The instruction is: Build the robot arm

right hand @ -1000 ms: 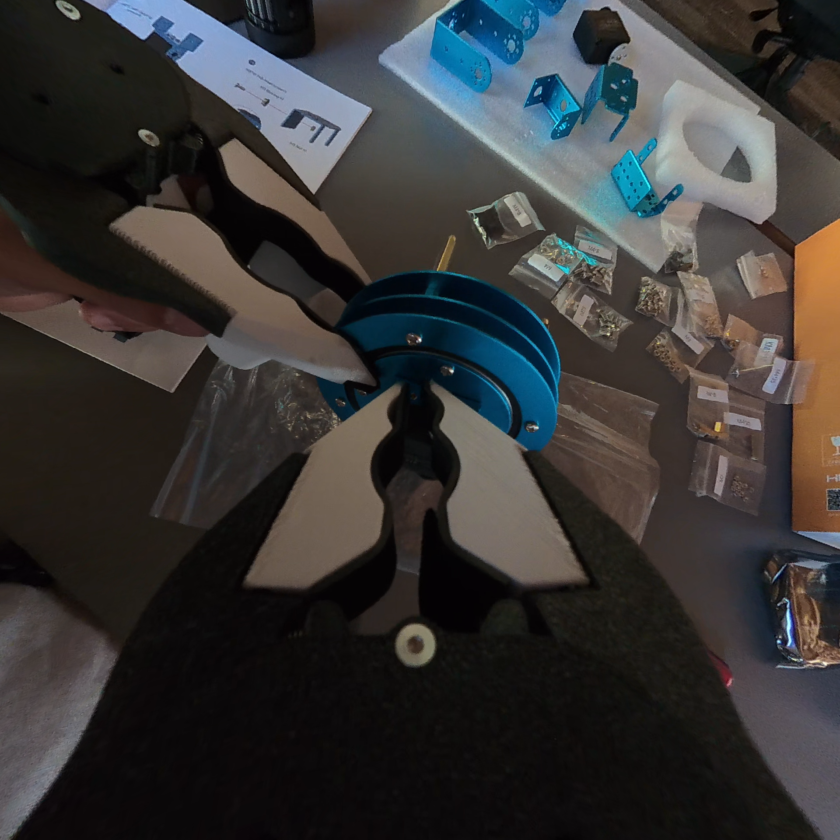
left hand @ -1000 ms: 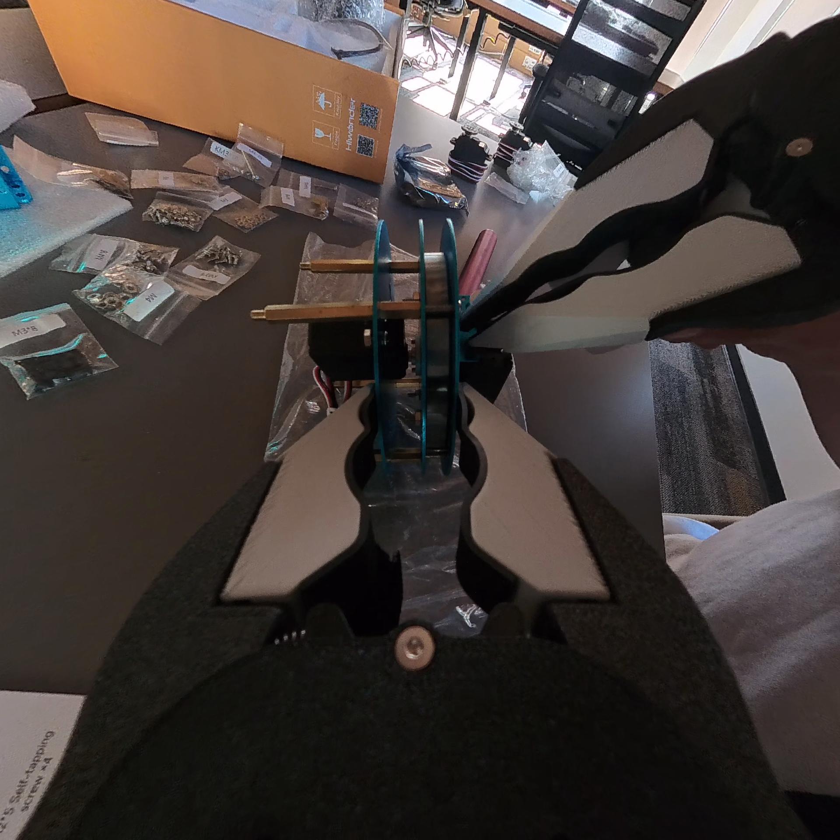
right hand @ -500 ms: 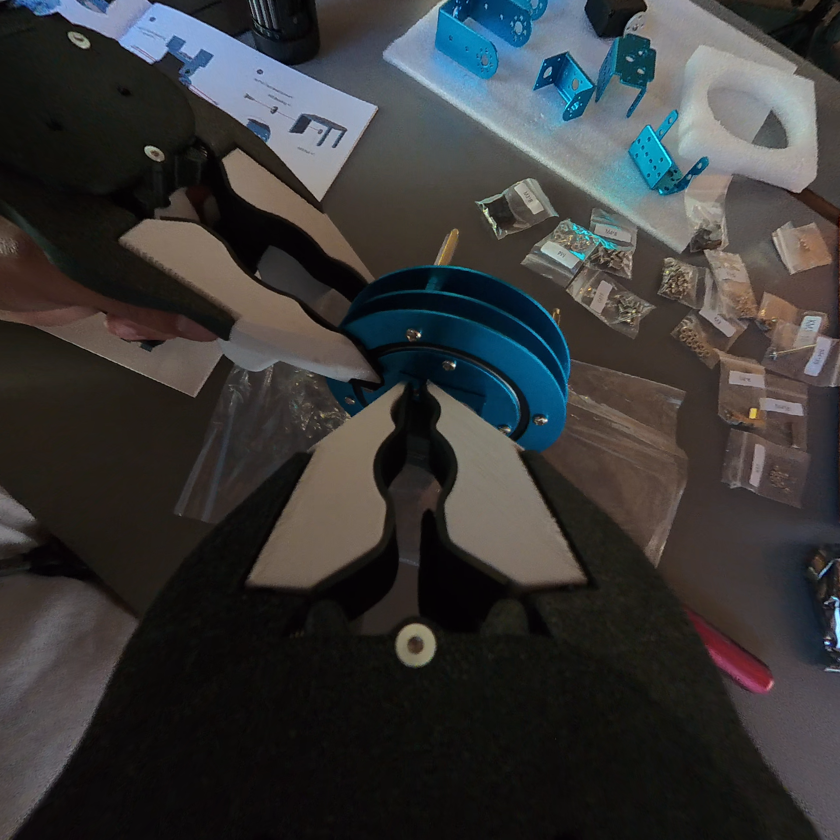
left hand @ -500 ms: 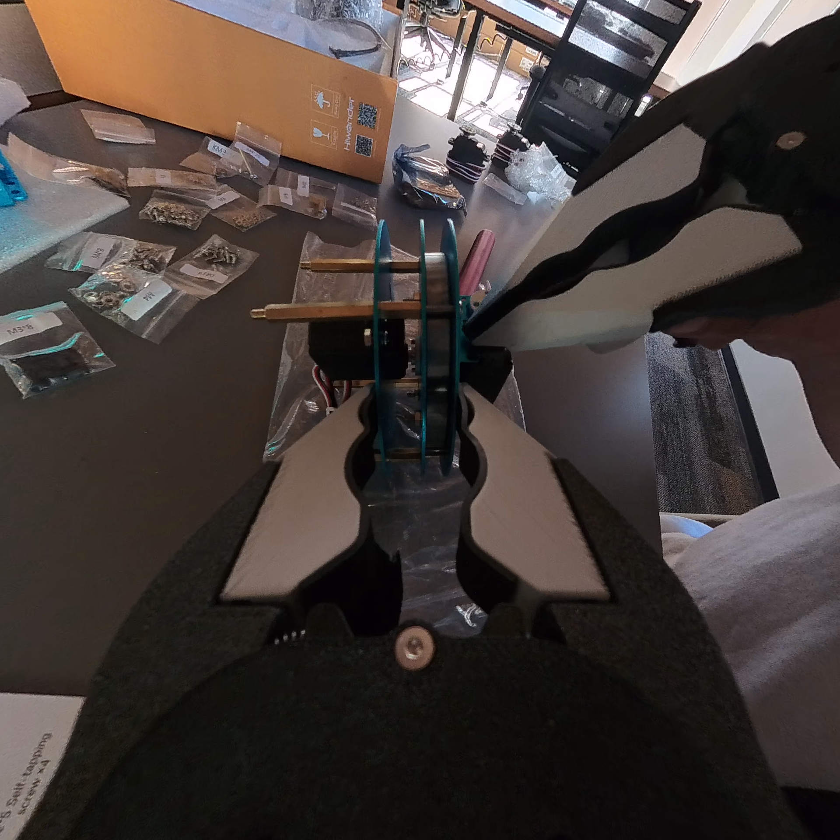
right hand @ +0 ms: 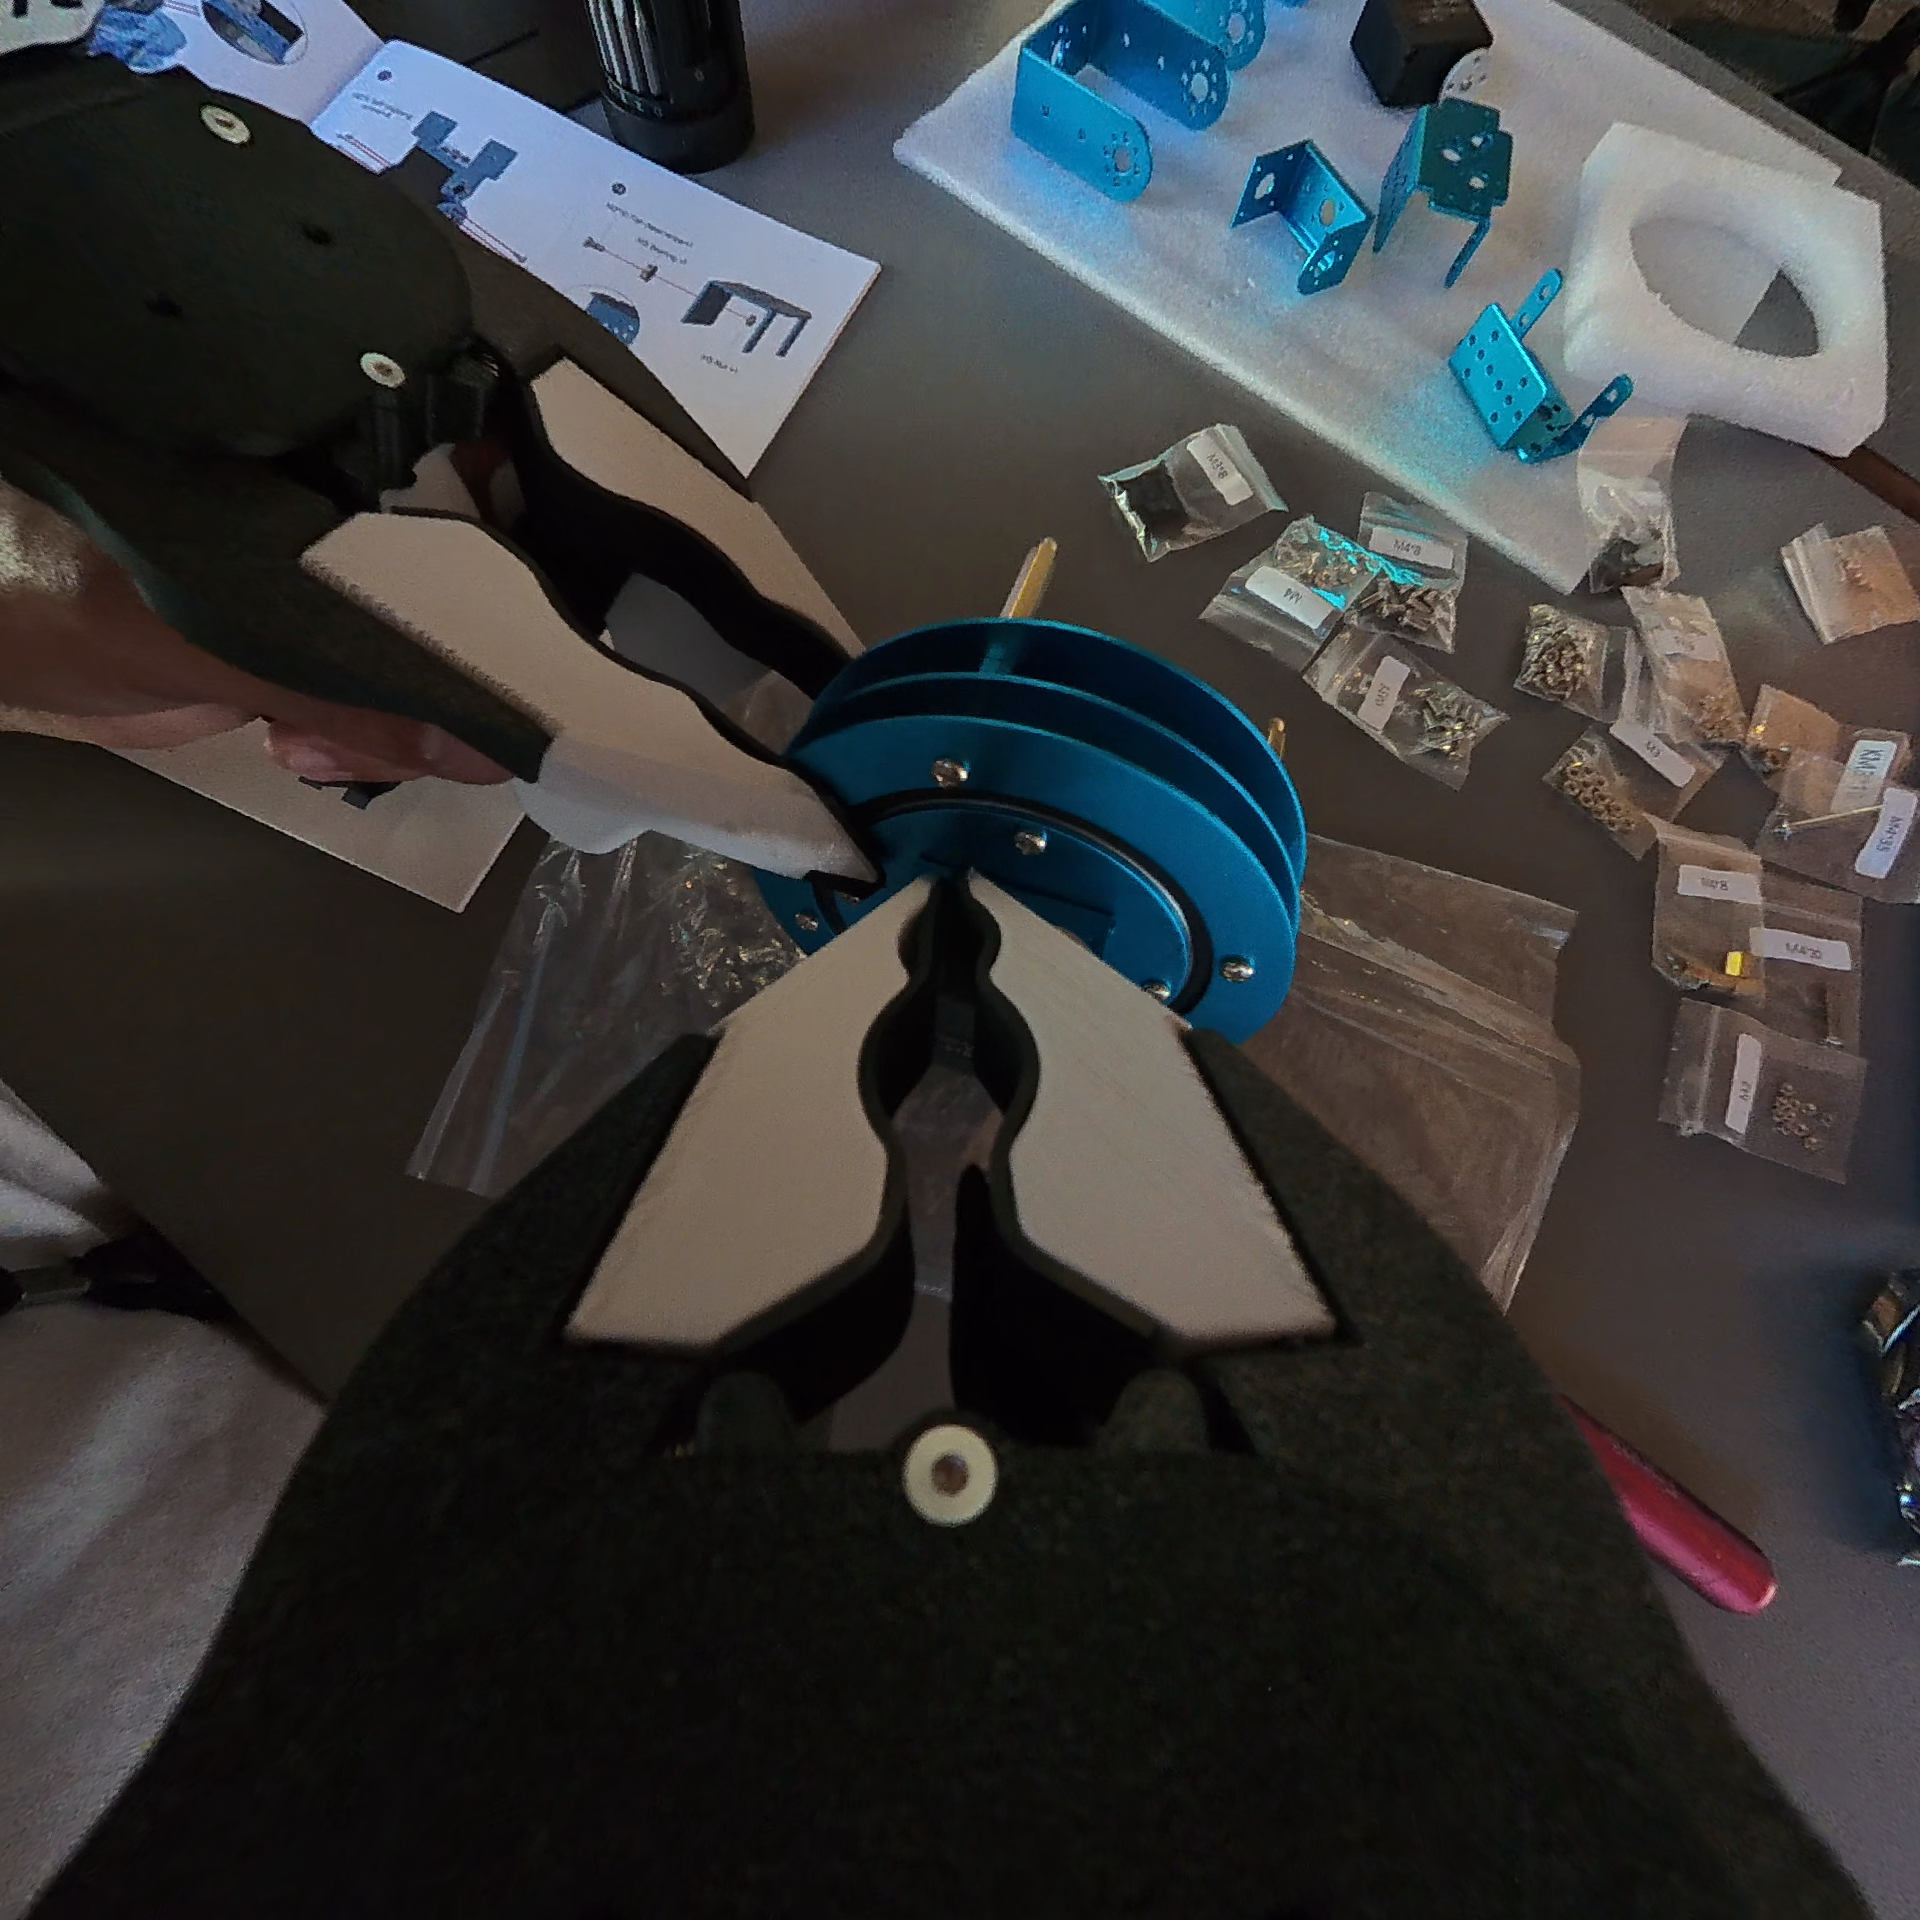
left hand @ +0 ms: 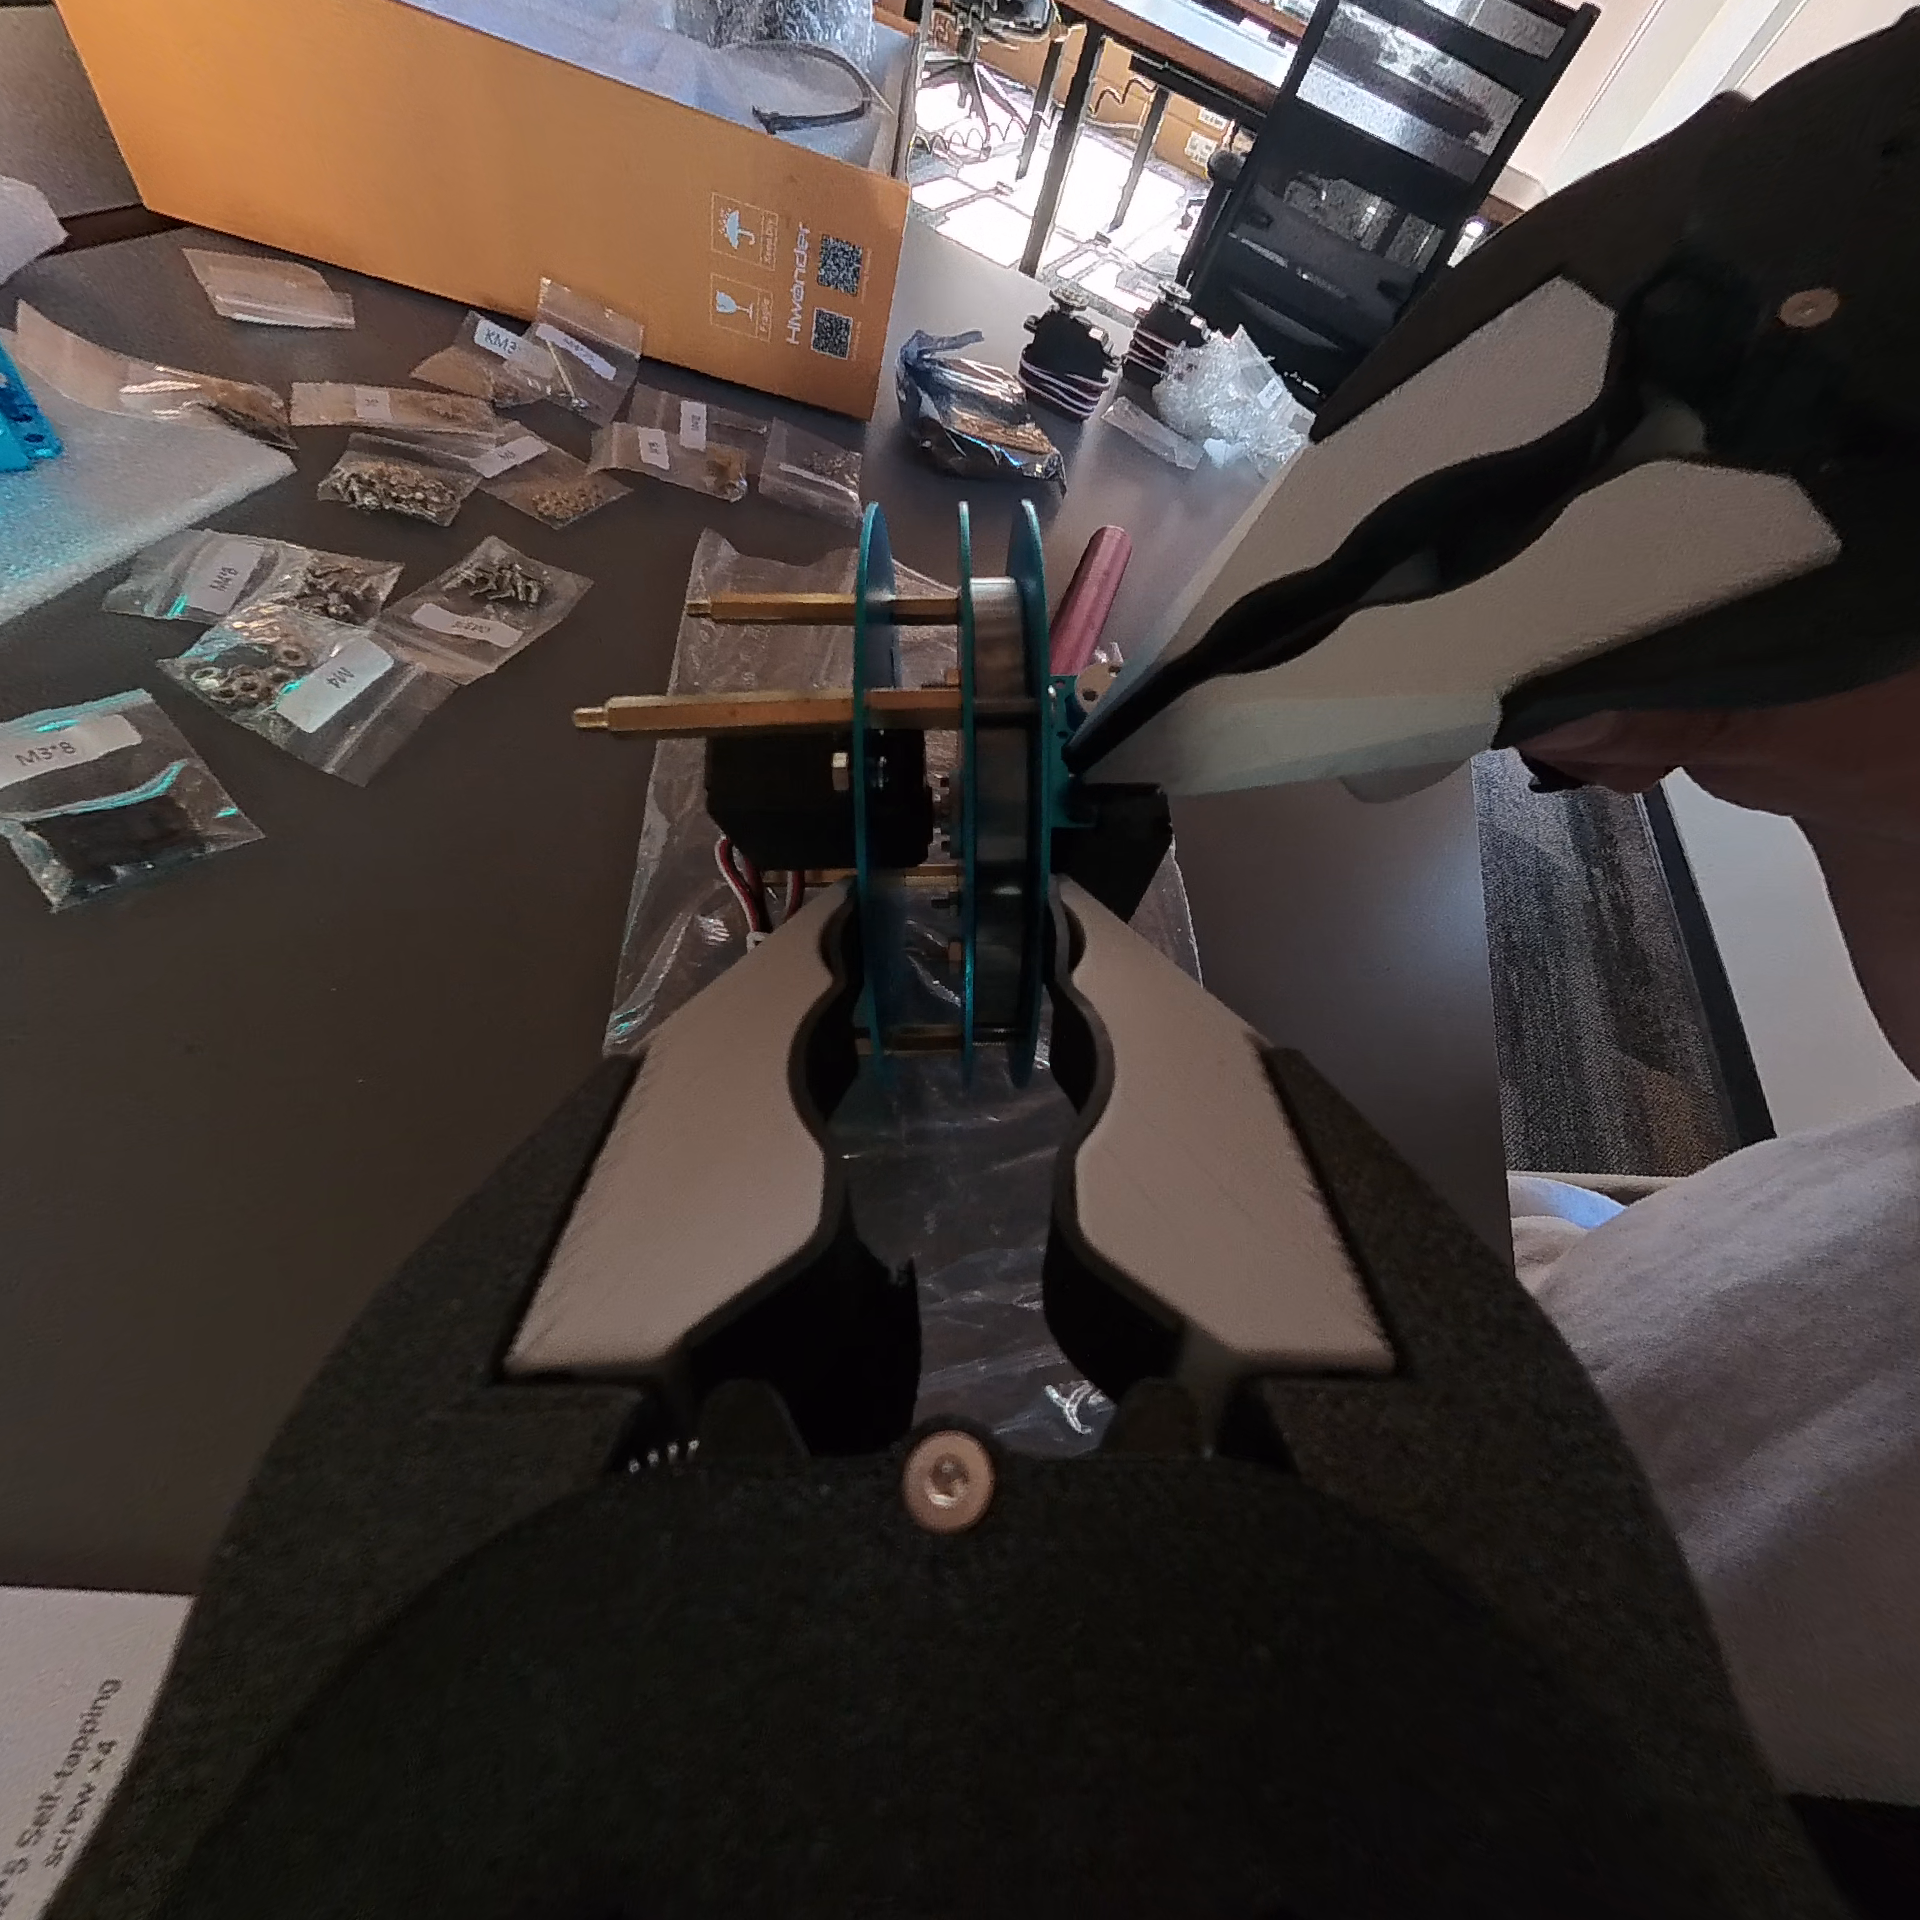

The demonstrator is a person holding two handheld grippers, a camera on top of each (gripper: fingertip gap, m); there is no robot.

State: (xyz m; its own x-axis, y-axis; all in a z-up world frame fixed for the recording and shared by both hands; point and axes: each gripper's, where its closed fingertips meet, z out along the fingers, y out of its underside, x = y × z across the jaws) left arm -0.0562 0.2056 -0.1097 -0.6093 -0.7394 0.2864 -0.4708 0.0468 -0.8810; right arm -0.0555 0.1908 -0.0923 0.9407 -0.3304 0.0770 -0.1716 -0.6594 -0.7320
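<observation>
Blue stacked-disc assembly [left hand: 961, 790], frame centre, judged rigid, weighty: left gripper [left hand: 951, 914] clamps its rims, right gripper [right hand: 948, 883] pinches a small part at its face.

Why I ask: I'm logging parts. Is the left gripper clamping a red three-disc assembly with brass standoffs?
The colour is wrong: the right wrist view shows the three-disc assembly is blue, not red. The left gripper does clamp it, and it has brass standoffs.

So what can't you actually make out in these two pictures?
- Right wrist view: what the right tongs pinch, if anything, against the blue three-disc metal assembly; their own tips hide it.
- Left wrist view: the black block behind the discs, mostly covered by them.
- Left wrist view: the orange cardboard box, cut by the top edge.
</observation>
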